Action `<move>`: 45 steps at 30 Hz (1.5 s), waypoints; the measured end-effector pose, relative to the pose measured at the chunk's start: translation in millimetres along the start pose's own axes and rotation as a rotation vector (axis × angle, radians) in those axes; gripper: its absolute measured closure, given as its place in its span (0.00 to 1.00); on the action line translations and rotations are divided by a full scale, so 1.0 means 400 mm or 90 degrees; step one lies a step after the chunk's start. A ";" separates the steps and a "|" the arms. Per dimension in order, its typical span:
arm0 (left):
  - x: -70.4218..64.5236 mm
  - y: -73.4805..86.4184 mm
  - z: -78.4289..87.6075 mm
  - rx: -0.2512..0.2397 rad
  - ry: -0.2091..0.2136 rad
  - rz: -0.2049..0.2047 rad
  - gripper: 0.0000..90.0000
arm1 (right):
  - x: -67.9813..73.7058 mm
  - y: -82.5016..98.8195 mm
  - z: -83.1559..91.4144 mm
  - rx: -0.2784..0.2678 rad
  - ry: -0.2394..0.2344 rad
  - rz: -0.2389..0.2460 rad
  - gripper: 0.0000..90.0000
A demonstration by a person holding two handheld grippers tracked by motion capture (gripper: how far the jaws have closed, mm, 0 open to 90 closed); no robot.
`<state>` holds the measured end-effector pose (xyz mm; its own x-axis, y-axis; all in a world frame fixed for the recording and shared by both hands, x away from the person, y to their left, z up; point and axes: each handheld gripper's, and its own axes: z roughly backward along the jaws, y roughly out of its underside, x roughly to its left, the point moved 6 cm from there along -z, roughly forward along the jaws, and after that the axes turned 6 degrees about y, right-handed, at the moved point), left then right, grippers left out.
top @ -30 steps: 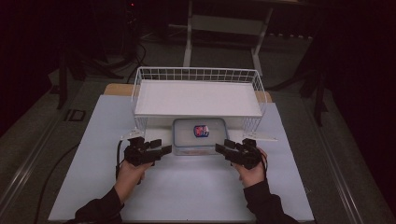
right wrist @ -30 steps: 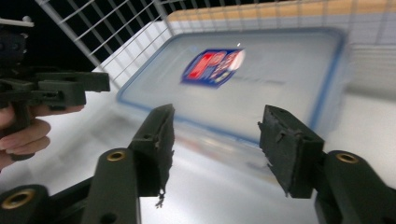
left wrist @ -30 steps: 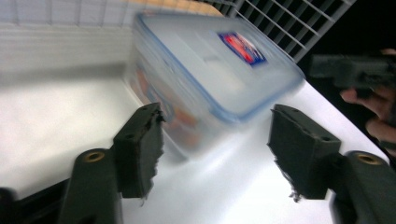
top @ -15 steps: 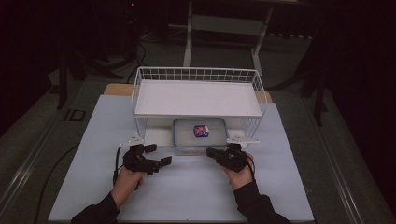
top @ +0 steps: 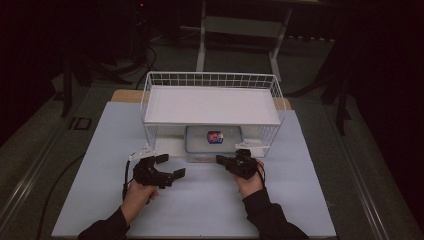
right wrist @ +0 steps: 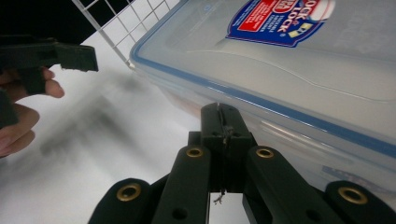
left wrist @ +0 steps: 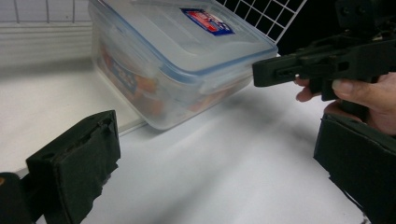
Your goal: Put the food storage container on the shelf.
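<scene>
Plastic box (top: pixel 213 143): mid-frame, under wire rack (top: pixel 212 80).
Left gripper (top: pixel 170 167): jaws just spread wide, empty.
Right gripper (top: pixel 225 160): jaws just pinched shut, empty.
Tip: nudge the front latch squarely.

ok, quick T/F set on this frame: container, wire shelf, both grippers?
1. The clear plastic container sits under the white wire shelf. True.
2. The container's lid is off. False: the lid is on, its red and blue label facing up.
3. The left gripper has its jaws spread wide with nothing between them. True: they have just been opening.
4. The right gripper is open around the container. False: its jaws are shut together, tips near the container's front wall, having just been closing with nothing between them.
5. The container stands on top of the shelf. False: the shelf top is bare white.
</scene>
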<state>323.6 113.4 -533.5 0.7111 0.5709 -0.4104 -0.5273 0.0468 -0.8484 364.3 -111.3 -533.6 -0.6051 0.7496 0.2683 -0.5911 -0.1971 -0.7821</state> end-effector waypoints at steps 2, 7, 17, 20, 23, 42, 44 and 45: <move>-0.001 0.001 -0.001 0.003 0.001 0.001 0.00 | -0.002 -0.007 -0.010 -0.001 0.004 0.002 1.00; -0.003 0.002 -0.002 0.002 0.004 0.000 0.00 | -0.021 -0.017 -0.039 0.008 0.030 0.005 1.00; -0.001 0.000 -0.001 0.000 0.001 -0.005 0.00 | -0.043 -0.028 -0.080 0.004 0.041 -0.009 1.00; -0.002 0.000 0.001 0.000 -0.001 -0.008 0.00 | -0.051 -0.037 -0.089 0.002 0.048 -0.017 1.00; -0.001 0.000 0.002 -0.002 0.000 -0.007 0.00 | -0.058 -0.046 -0.096 -0.002 0.048 -0.027 1.00; -0.018 -0.001 0.008 0.008 0.002 -0.033 0.00 | -0.007 -0.046 -0.084 -0.029 0.010 -0.018 0.57; -0.018 -0.001 0.008 0.008 0.002 -0.033 0.00 | -0.005 -0.044 -0.076 -0.034 0.008 -0.017 0.57; -0.026 -0.002 0.012 0.008 0.007 -0.035 0.00 | -0.005 -0.044 -0.076 -0.034 0.008 -0.017 0.52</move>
<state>314.5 111.3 -526.9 0.7440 0.5582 -0.3672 -0.4936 0.0887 -0.8652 392.3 -90.3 -537.4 -0.5823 0.7621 0.2829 -0.5774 -0.1427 -0.8039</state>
